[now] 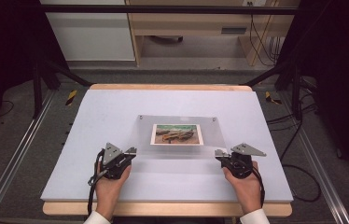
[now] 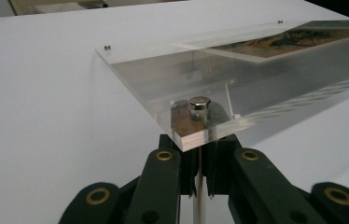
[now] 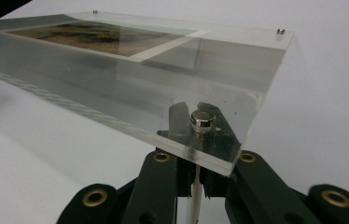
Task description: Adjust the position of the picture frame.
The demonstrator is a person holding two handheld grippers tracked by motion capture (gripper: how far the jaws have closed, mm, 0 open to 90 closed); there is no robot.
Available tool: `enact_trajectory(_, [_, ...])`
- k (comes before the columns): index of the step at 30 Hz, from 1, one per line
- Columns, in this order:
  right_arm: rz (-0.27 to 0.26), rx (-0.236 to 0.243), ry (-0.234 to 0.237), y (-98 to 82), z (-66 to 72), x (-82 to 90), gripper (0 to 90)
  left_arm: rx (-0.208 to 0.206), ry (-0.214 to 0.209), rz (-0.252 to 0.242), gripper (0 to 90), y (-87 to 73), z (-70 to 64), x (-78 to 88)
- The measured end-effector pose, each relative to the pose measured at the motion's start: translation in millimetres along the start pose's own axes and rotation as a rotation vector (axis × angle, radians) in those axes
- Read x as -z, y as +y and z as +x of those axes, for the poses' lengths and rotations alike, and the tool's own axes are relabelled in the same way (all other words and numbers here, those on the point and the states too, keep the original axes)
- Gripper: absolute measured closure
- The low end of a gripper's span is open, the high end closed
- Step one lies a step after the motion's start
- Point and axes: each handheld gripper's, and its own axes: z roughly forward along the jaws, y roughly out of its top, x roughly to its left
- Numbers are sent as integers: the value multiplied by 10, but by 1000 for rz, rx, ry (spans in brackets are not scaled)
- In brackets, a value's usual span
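A clear acrylic frame with a boat picture sandwiched inside sits mid-bench, its near edge lifted. The left gripper, at the frame's seven o'clock corner, has its jaws closed down on a thin white stand pin beneath that corner's metal stud. The right gripper mirrors this at five o'clock, jaws clamped on its own pin. The step in hand looks like propping the frame. Next likely calls for both hands moving evenly, keeping the far edge on the white bench.
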Motion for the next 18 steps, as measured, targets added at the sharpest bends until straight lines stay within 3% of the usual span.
enact_trajectory(4, [16, 2, -5, -26, -1, -11, 846, 12, 1, 12, 834, -43, -13, -18])
enact_trajectory(18, [60, 1, -24, -84, -23, -65, 841, -2, 0, 52, 833, -89, -32, -55])
